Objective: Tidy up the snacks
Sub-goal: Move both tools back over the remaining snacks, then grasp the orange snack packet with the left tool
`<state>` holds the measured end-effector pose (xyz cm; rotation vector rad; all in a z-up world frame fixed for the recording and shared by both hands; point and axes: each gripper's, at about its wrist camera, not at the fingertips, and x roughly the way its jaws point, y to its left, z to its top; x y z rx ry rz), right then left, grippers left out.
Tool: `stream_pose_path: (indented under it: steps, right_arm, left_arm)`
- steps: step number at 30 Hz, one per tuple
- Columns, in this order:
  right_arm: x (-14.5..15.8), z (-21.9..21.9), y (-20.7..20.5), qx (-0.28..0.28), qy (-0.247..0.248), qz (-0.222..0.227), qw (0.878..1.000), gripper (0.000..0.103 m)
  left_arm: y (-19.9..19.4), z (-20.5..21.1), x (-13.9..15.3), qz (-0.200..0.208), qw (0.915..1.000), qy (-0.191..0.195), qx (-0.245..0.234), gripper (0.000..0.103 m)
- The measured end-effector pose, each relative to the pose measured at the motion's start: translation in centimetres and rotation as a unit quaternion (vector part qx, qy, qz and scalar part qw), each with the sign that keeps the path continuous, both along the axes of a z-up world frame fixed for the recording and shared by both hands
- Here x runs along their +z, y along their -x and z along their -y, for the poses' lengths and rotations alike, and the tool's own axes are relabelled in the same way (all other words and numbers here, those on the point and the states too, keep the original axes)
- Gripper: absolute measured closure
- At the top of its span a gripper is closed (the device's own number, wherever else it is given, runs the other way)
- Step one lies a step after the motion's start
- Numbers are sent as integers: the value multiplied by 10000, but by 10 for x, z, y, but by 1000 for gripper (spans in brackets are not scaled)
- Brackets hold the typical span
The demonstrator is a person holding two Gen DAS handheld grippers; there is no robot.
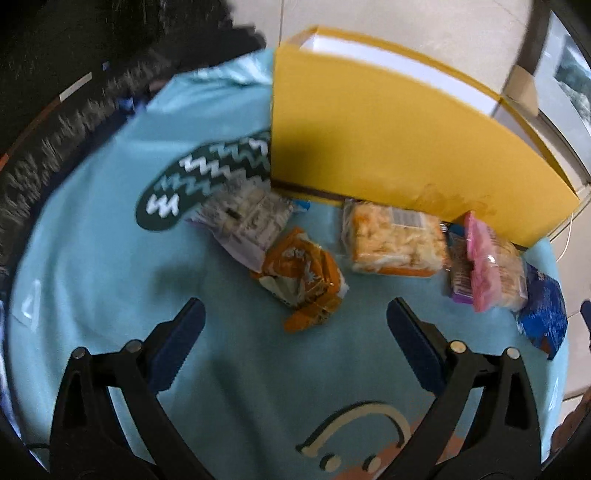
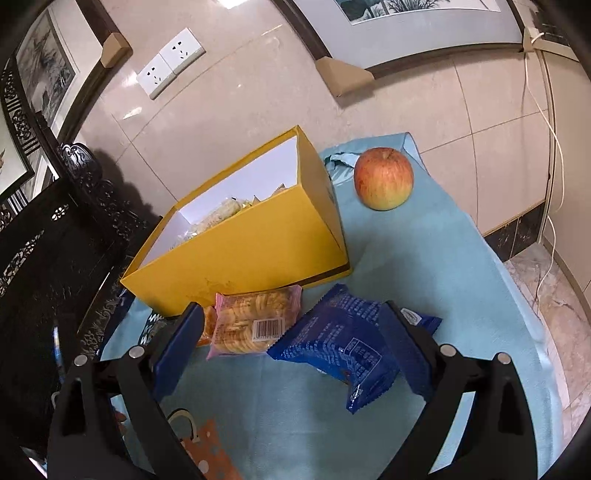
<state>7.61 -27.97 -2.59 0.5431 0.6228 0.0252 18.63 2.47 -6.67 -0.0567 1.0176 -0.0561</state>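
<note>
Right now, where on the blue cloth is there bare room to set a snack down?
Bare cloth lies right of the yellow cardboard box, between the red-yellow apple and the dark blue foil packet. Also near the open left gripper. Crowded along the box front.

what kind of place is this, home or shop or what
Most likely a room in a home. Framed pictures and wall sockets sit on a tiled wall, dark carved wooden furniture stands beside a small cloth-covered table, and an apple lies there.
</note>
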Motion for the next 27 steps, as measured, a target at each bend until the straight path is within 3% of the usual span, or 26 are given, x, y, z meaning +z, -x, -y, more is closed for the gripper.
stream_pose_path:
  steps: [1, 2, 3, 7, 12, 15, 20, 24, 27]
  right_arm:
    - [0, 0, 0, 4, 15, -7, 10000, 8]
    - [-1, -1, -1, 12, 33, -24, 10000, 8]
    - [-2, -2, -1, 16, 63, -43, 10000, 8]
    - [-4, -4, -3, 21, 183, -69, 9998, 8]
    - [-8, -10, -7, 96, 332, -158, 9993, 8]
    - [-8, -14, -8, 143, 443, -151, 9988, 8]
    - [-2, -47, -8, 448, 1284, 87, 9907, 8]
    - [-6, -86, -20, 817, 2370, -73, 9680, 4]
    - [-14, -109, -38, 1117, 3244, -287, 9389, 1]
  left_arm:
    - [-4, 0, -4, -60, 10000, 25, 4, 12]
    - [-8, 0, -11, -195, 9998, 32, -32, 33]
    - [-9, 1, -14, -205, 9998, -42, -51, 36]
    - [-9, 2, -14, -40, 9997, -224, -30, 67]
    - [2, -9, -11, 145, 9998, -109, -24, 72]
    - [25, -8, 2, 633, 9979, -61, -111, 72]
    - [49, 2, 25, 1214, 9906, 128, -615, 72]
    - [53, 3, 27, 1151, 9895, 356, -803, 72]
    - [55, 7, 28, 1101, 9891, 411, -886, 72]
